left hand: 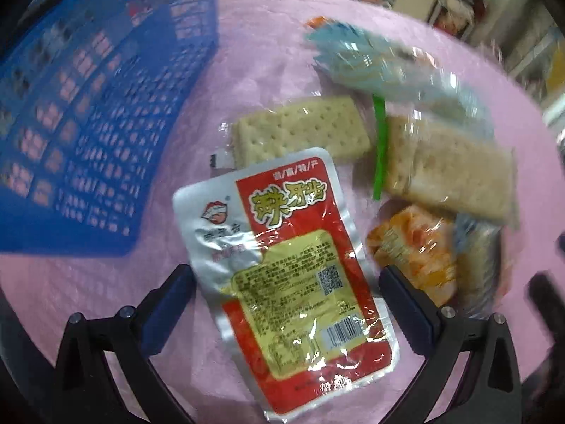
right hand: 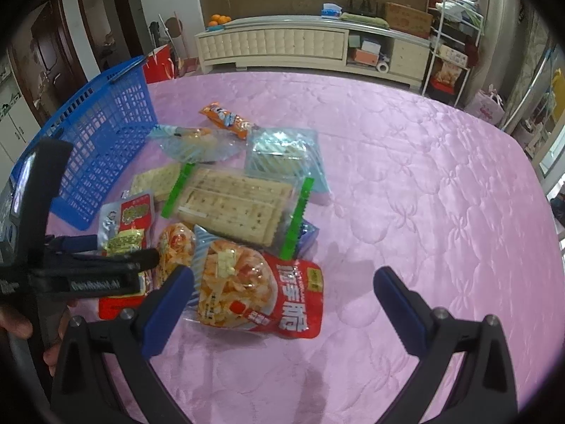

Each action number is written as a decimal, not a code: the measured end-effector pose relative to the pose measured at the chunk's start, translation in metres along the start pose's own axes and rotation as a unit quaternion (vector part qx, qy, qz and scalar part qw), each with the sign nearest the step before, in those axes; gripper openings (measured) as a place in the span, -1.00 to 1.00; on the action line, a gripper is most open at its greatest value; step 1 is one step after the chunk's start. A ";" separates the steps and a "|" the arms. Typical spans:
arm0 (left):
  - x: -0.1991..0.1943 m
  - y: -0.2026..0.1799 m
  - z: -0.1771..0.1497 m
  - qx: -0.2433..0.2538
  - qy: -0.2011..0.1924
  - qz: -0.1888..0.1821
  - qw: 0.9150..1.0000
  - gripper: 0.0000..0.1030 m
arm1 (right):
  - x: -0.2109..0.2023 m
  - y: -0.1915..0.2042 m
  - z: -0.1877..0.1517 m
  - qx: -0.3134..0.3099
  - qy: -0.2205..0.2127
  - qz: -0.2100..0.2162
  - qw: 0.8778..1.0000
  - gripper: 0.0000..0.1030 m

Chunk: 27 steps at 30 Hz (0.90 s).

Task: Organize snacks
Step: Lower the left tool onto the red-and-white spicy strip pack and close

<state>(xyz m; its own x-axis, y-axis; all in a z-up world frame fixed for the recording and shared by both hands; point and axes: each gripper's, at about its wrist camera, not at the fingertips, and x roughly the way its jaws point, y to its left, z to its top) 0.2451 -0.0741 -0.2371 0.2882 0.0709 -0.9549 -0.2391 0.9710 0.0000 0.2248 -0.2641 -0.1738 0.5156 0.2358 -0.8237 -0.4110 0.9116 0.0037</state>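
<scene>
A red and silver snack pouch [left hand: 282, 275] lies flat on the pink quilted cloth, between the fingers of my open left gripper [left hand: 286, 279], which hovers over it. It also shows in the right wrist view [right hand: 127, 226]. Cracker packs [left hand: 300, 130] [right hand: 240, 205], an orange pack [left hand: 413, 247] and light blue wrappers [left hand: 370, 67] lie beyond. A blue mesh basket [left hand: 88, 113] [right hand: 106, 134] stands to the left. My right gripper [right hand: 282, 282] is open and empty, just above a red chip bag [right hand: 261, 293].
An orange snack bar [right hand: 226, 118] lies at the far end of the pile. The pink cloth [right hand: 423, 194] stretches to the right. A cream cabinet [right hand: 303, 46] and a shelf rack [right hand: 452, 35] stand behind the table.
</scene>
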 end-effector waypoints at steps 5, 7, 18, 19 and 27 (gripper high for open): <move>0.001 0.005 0.001 0.002 0.012 -0.005 1.000 0.99 | 0.003 -0.005 -0.002 0.009 0.007 -0.002 1.000 1.00; -0.001 0.007 -0.003 0.008 0.008 -0.008 1.000 0.88 | 0.003 -0.006 -0.003 0.009 0.009 0.000 1.000 1.00; -0.028 0.027 -0.025 0.008 -0.007 -0.044 0.999 0.10 | 0.008 0.008 -0.004 0.022 0.036 0.033 0.999 1.00; -0.028 0.033 -0.025 0.006 -0.006 -0.051 0.999 0.08 | 0.008 0.009 -0.004 0.023 0.036 0.033 0.999 1.00; -0.021 0.040 -0.024 0.031 -0.017 -0.057 0.998 0.08 | 0.030 0.016 0.005 0.046 0.064 0.025 0.997 0.98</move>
<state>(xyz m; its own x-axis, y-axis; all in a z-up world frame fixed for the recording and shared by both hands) 0.2073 -0.0426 -0.2247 0.3415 -0.0333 -0.9393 -0.1452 0.9855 -0.0877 0.2375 -0.2403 -0.1954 0.3937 0.2429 -0.8866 -0.3597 0.9283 0.0946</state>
